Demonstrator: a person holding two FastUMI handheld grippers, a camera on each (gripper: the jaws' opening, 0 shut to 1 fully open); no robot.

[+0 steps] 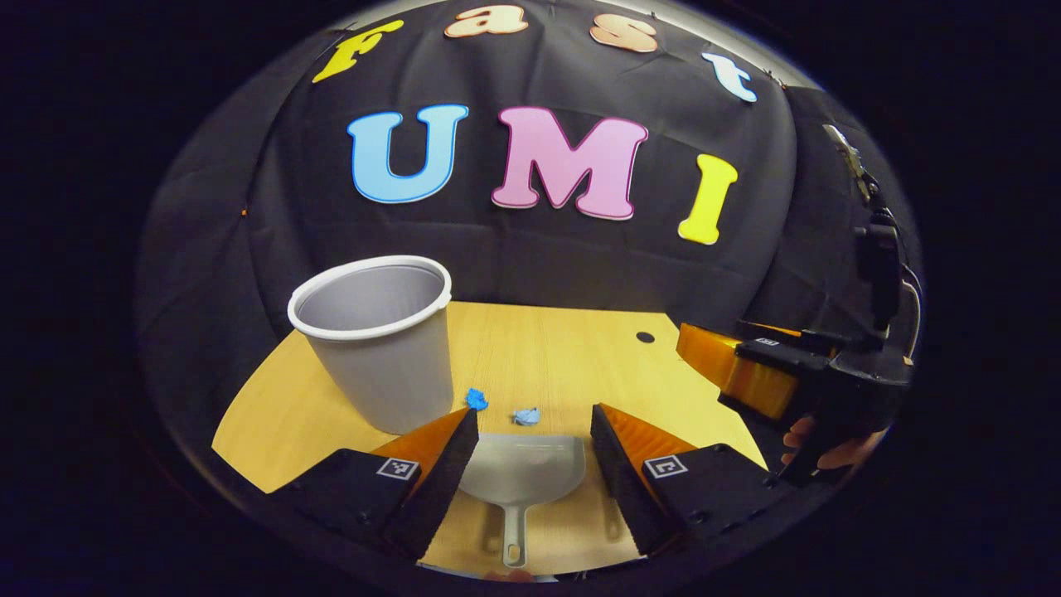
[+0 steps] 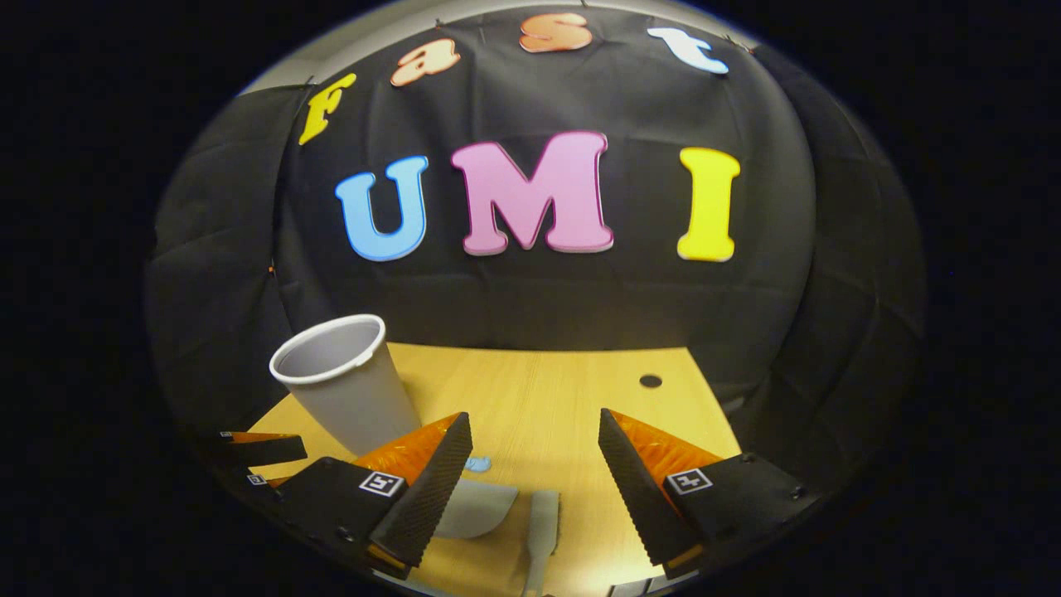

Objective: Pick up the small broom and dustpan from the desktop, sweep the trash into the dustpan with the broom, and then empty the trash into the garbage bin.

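Here, in the left gripper view, the left hand-held gripper has its fingers apart above the grey dustpan, which lies on the table at the lower centre, with two blue trash scraps just beyond it and the garbage bin at centre left. In the right gripper view, the right hand-held gripper is also spread wide with nothing between its fingers, and the small broom lies at the bottom centre, beside the dustpan.
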